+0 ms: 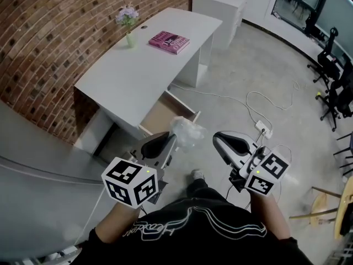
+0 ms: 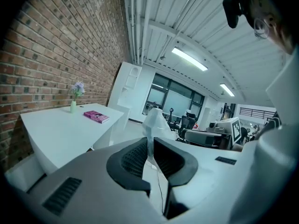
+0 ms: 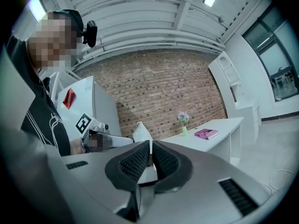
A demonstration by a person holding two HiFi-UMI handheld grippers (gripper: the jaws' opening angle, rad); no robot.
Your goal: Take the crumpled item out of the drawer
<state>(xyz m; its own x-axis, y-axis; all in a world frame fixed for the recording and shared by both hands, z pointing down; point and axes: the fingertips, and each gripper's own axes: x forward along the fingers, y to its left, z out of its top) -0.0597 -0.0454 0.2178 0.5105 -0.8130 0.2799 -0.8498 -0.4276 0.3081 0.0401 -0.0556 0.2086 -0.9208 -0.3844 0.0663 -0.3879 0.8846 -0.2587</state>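
- Left gripper (image 1: 169, 141): jaws nearly together, clamped on crumpled plastic item (image 1: 187, 132), drawer (image 1: 161, 117) at its 11 o'clock.
- Right gripper (image 1: 219, 139): jaws together, empty, at item's 3 o'clock.

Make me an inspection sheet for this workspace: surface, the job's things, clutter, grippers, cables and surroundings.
Surface: white desk, bare except for two things at its far end.
Job's things: drawer stands open under the desk; crumpled plastic item is out of it, held in the air.
Clutter: pink book; vase of flowers.
Grippers: left gripper shut on the crumpled plastic item; right gripper shut, with nothing in it.
Cables: white cable loops across the floor to a power strip.
Surroundings: brick wall behind the desk; office chairs off to the right.
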